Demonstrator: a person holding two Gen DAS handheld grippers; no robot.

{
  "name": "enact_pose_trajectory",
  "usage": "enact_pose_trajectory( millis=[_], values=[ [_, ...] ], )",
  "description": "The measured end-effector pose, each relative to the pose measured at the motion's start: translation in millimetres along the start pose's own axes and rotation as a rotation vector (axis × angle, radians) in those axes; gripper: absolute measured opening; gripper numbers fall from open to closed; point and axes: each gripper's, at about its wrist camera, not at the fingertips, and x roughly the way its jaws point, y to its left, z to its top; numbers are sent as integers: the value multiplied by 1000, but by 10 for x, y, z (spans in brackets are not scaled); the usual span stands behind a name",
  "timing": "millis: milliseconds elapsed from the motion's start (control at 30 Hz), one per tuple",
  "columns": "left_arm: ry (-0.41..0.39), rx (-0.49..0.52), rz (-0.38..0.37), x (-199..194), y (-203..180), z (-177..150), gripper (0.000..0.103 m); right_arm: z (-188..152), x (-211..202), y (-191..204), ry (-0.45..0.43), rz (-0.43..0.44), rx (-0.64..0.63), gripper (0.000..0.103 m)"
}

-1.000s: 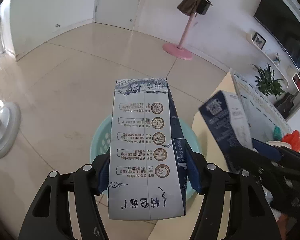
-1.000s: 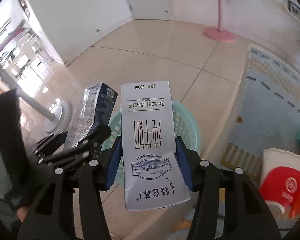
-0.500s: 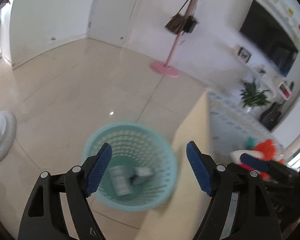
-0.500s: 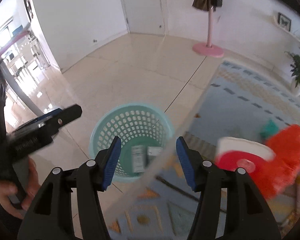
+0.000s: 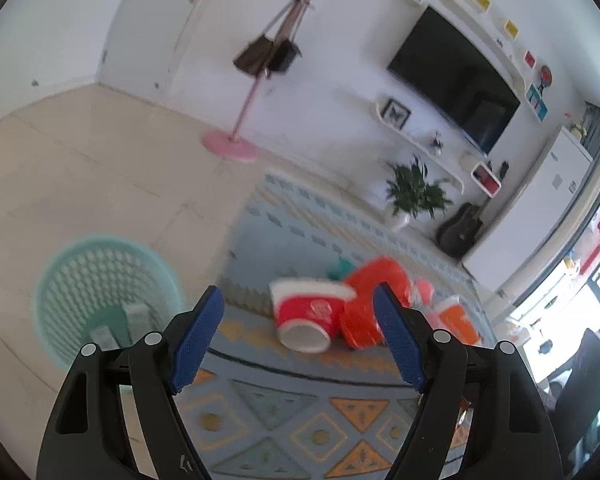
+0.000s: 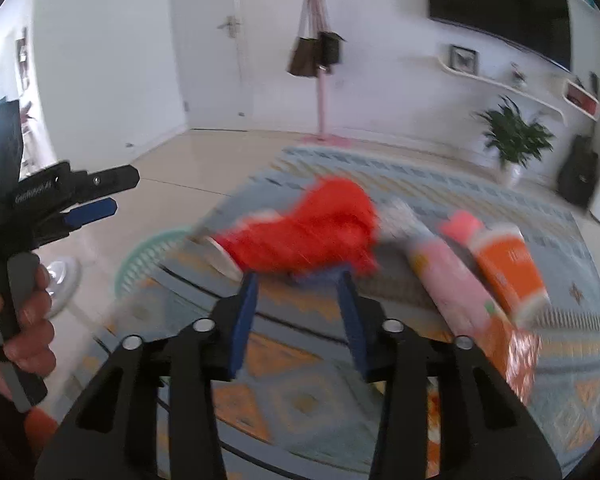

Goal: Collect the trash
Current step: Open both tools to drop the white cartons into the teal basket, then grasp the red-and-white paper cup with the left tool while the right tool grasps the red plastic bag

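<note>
Blue-padded and spread wide, hanging the left gripper (image 5: pixel 298 290) above the patterned tabletop (image 5: pixel 300 408) with nothing between the fingers. Looking past those fingers at the trash: seeing a red cup (image 5: pixel 306 316) lying on its side, mouth facing away, just beside a crumpled red bag (image 5: pixel 368 304). Noticing an orange cup (image 5: pixel 458 320) farther right, partly hidden behind the right-hand finger. Finding the teal basket (image 5: pixel 60 264) down on the floor to the left, off the tabletop's edge, with two cartons (image 5: pixel 136 316) lying in its bottom.

Closing the right gripper (image 6: pixel 299 272), also with nothing between its fingers, pads touching nothing. Pointing it at the red bag, blurred, lying just beyond the fingertips. Seeing a pink tube (image 6: pixel 448 276) and the orange cup lying side by side to the right, both tipped over. Catching the left gripper at the far left of this view, gripped by a hand (image 6: pixel 20 320) around its handle, well apart from the trash.
</note>
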Motion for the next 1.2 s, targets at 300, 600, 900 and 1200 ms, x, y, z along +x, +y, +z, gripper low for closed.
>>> enact_pose_trajectory(
  millis=[300,600,900,1200],
  values=[
    [178,149,154,850,-214,-196,69,-424,300,-438,61,-20,118,34],
    [235,162,108,1206,-232,-273,74,-424,252,-368,35,-5,114,34],
    [191,165,125,1122,-273,-278,63,-380,290,-411,53,-13,144,45],
    [147,144,126,898,-129,-233,63,365,723,-317,36,-50,200,79]
  ],
)
